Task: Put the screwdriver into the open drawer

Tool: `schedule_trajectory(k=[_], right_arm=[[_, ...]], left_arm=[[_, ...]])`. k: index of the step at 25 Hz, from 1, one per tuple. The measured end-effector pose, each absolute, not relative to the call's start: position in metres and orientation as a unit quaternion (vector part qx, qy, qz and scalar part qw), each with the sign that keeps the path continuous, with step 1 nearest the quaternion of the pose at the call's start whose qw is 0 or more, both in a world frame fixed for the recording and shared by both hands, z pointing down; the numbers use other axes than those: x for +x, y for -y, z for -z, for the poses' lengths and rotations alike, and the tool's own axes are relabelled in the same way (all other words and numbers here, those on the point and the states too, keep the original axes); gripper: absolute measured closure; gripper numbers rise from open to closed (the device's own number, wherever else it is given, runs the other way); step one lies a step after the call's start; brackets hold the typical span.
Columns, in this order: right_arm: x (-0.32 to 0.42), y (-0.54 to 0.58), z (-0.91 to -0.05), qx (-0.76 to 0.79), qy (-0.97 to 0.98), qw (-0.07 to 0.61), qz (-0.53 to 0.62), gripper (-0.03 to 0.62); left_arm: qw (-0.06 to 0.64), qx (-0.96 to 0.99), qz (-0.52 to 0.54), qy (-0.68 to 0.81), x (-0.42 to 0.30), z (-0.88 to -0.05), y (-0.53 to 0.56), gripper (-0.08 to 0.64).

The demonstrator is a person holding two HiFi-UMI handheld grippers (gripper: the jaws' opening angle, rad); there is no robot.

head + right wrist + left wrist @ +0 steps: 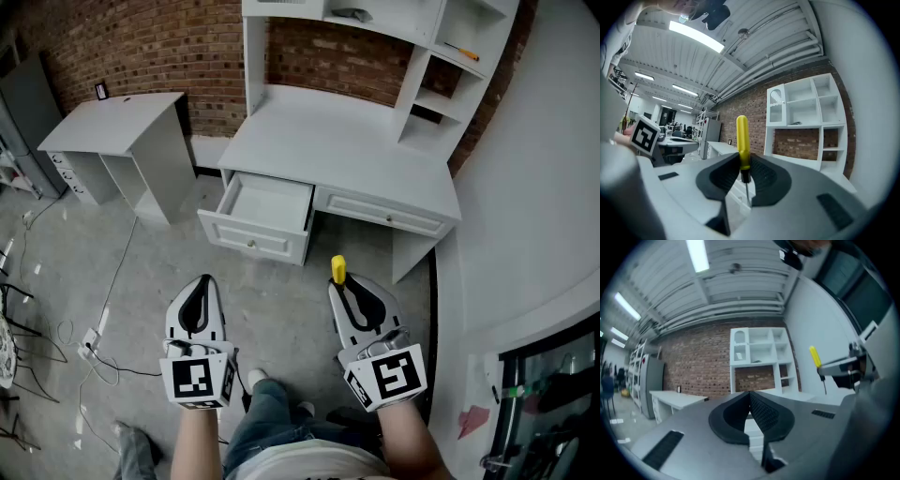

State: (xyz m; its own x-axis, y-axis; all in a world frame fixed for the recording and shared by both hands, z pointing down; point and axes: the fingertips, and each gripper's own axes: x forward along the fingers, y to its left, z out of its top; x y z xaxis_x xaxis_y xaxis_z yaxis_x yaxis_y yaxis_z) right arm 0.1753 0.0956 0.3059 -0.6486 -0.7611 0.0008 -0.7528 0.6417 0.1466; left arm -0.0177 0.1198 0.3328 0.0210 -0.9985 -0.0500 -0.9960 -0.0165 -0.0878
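While the left claw (202, 283) sits pinched together, the right claw (340, 283) clamps the yellow-handled screwdriver (742, 140) upright.

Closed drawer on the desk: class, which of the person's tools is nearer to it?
Right. The right tool, shut on the screwdriver, is straight in front of the closed drawer; the left tool is farther left, in front of the open drawer's far end.
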Motion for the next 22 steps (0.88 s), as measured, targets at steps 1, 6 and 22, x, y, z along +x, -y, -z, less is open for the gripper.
schedule_trajectory(k=[1,6,22], right_arm=[[0.177,-0.103,-0.307,0.422,0.903,0.035,0.07,0.514],[0.186,-0.129,-0.308,0.439,0.894,0.039,0.082,0.514],[0.174,-0.13,-0.309,0.441,0.893,0.035,0.085,0.514]], left_arm=[[0.057,-0.719,0.023,-0.692,-0.006,-0.333,-0.123,0.548],[0.076,-0.736,0.028,-0.672,0.025,-0.323,-0.14,0.548],[0.078,-0.752,0.001,-0.654,0.02,-0.315,-0.142,0.548]])
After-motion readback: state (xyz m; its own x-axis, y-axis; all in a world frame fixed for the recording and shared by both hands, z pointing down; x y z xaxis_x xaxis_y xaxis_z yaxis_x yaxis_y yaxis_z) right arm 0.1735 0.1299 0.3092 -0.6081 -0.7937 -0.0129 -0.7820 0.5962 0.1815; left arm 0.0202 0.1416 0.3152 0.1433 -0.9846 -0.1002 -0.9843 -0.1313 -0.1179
